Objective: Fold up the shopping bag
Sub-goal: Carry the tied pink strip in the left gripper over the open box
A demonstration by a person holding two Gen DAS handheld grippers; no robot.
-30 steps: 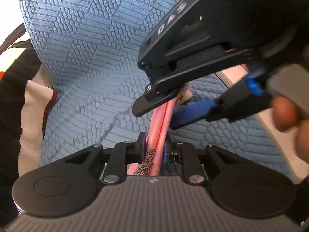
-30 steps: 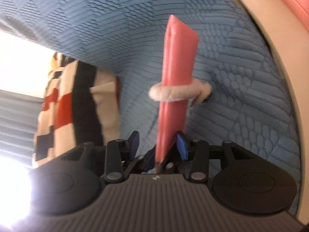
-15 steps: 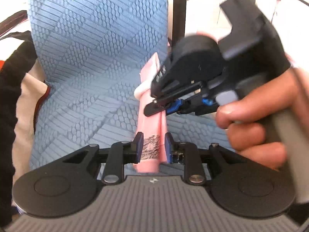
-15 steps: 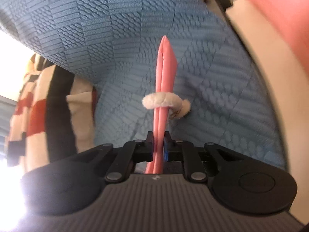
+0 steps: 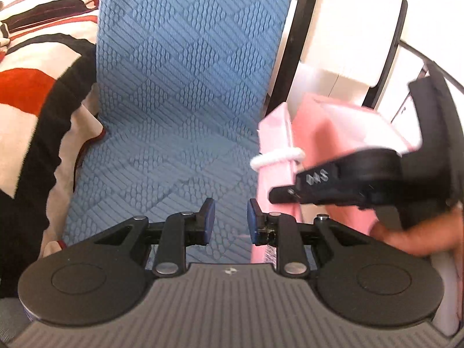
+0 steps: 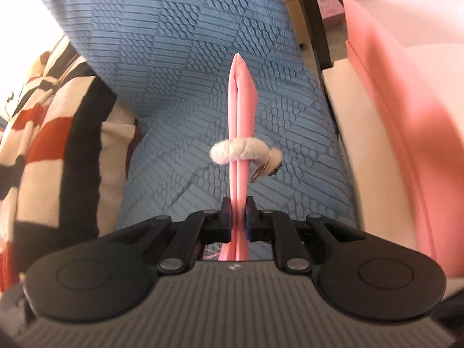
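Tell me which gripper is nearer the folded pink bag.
Right. The right gripper is shut on the folded pink bag; the left gripper is open beside it, holding nothing.

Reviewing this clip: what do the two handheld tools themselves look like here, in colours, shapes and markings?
Both tools look alike: a grey ribbed body, two round black discs, black linkage arms with silver pivots, and blue pads on the fingers. That goes for the left tool and the right tool. Seen from the left wrist, the right tool carries pale lettering, too blurred to read.
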